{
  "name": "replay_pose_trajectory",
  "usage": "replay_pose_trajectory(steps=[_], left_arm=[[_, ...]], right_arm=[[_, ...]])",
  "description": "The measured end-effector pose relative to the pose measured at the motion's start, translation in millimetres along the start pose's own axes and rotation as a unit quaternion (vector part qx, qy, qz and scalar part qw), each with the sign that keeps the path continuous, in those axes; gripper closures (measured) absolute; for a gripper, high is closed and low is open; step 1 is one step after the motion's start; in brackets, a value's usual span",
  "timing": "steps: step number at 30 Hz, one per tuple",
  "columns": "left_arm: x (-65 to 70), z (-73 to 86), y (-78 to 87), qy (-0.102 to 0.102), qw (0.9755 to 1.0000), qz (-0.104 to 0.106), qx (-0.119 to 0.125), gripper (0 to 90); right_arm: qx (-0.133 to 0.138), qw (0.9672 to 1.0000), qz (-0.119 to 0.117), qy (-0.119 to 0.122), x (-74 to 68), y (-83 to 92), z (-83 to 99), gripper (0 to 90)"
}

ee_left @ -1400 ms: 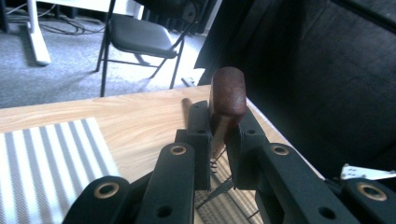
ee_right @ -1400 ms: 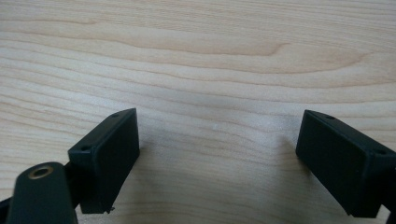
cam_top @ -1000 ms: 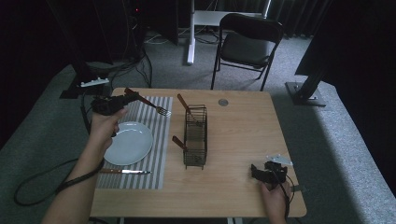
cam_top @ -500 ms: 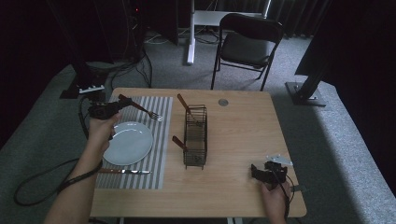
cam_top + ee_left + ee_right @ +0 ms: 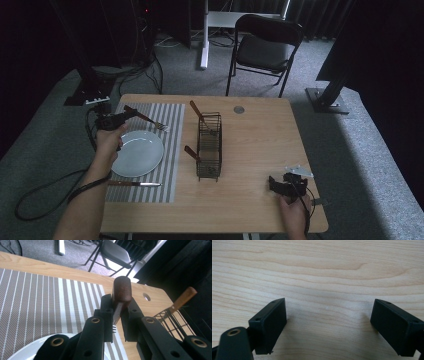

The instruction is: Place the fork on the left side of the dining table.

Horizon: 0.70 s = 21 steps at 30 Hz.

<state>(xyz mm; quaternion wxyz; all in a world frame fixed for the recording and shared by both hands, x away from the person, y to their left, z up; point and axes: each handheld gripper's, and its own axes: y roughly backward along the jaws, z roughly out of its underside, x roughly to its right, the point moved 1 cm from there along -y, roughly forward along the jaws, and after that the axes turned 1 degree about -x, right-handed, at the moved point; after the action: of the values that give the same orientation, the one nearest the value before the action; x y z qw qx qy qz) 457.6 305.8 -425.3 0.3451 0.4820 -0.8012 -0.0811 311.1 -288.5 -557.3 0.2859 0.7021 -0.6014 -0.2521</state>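
My left gripper (image 5: 129,115) is shut on a fork (image 5: 150,121) with a dark wooden handle, holding it low over the striped placemat (image 5: 167,112) just beyond the white plate (image 5: 137,153). In the left gripper view the handle's end (image 5: 121,288) sticks up between the jaws and the tines (image 5: 114,328) point down toward the mat (image 5: 37,297). My right gripper (image 5: 281,185) rests at the table's near right corner. Its jaws stand wide open over bare wood (image 5: 328,327), nothing between them.
A black wire basket (image 5: 209,145) stands mid-table with two wooden-handled utensils (image 5: 196,109) leaning in it. A knife (image 5: 134,184) lies on the mat in front of the plate. A cable hole (image 5: 239,109) sits near the far edge. A folding chair (image 5: 265,45) stands beyond the table.
My left hand has come down and to the left with the fork, from above the mat's far part to just beyond the plate. The right hand has stayed put.
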Motion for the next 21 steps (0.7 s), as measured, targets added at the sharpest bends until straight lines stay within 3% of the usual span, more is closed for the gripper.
replay_pose_trajectory(steps=[8,12,16,21], left_arm=[[-15.1,1.8,-18.6,0.023,0.9997,-0.007,-0.010,80.6],[-21.0,1.9,-22.6,0.037,0.9993,-0.005,-0.002,80.6],[-28.3,3.9,-28.5,0.041,0.9990,-0.012,-0.015,80.6],[-36.8,6.5,-31.5,0.071,0.9974,-0.003,-0.015,80.6]], right_arm=[[0.000,1.0000,0.000,0.000,0.0,0.0,0.0,13.0],[0.000,1.0000,0.000,0.000,0.0,0.0,0.0,13.0],[0.000,1.0000,0.000,0.000,0.0,0.0,0.0,13.0],[0.000,1.0000,0.000,0.000,0.0,0.0,0.0,13.0]])
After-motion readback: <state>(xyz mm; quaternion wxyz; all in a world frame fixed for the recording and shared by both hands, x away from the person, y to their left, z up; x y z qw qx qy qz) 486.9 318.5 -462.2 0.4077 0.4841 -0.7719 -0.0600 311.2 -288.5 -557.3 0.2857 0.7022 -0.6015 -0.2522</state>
